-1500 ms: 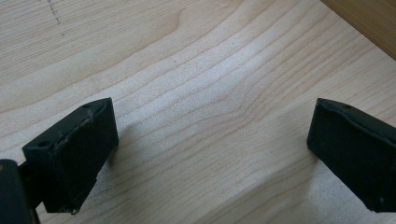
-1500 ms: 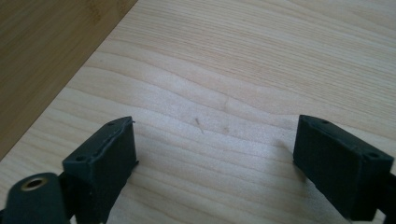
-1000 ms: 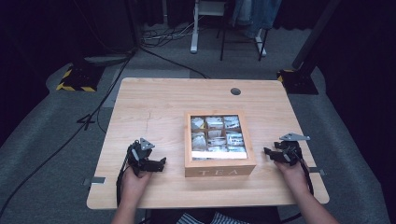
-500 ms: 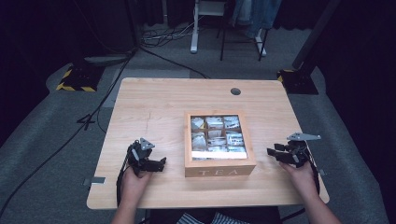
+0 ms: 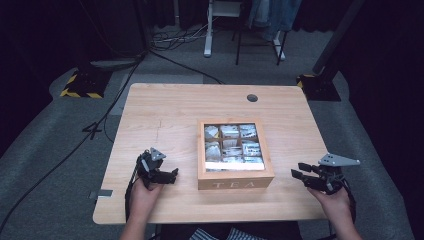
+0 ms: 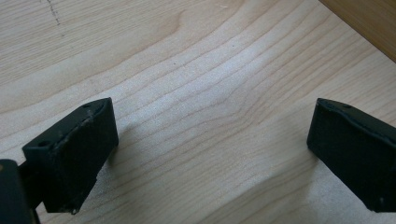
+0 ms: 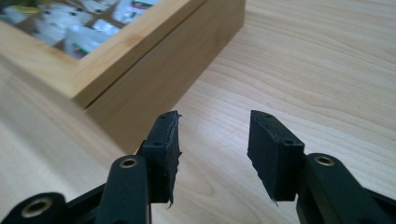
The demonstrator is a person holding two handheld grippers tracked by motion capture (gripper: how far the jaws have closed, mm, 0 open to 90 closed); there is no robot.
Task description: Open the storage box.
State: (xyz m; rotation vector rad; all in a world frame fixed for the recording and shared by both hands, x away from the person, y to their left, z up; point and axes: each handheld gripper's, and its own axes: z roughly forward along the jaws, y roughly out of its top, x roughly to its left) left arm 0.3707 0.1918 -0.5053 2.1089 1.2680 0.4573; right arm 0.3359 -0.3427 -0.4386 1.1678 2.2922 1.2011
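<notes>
Two grippers are flanking the tea box point(image 5: 235, 155) at lower centre: left gripper point(image 5: 167, 176) is gaping wide, empty; right gripper point(image 5: 301, 176), nearer, has been closing, partly open, empty.

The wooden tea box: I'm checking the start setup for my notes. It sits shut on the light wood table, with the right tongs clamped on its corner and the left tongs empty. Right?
Not quite. The right tongs clamp nothing: in the right gripper view their jaws stand apart over the light wood table, short of the wooden tea box. The box is shut and the left tongs are empty.
</notes>
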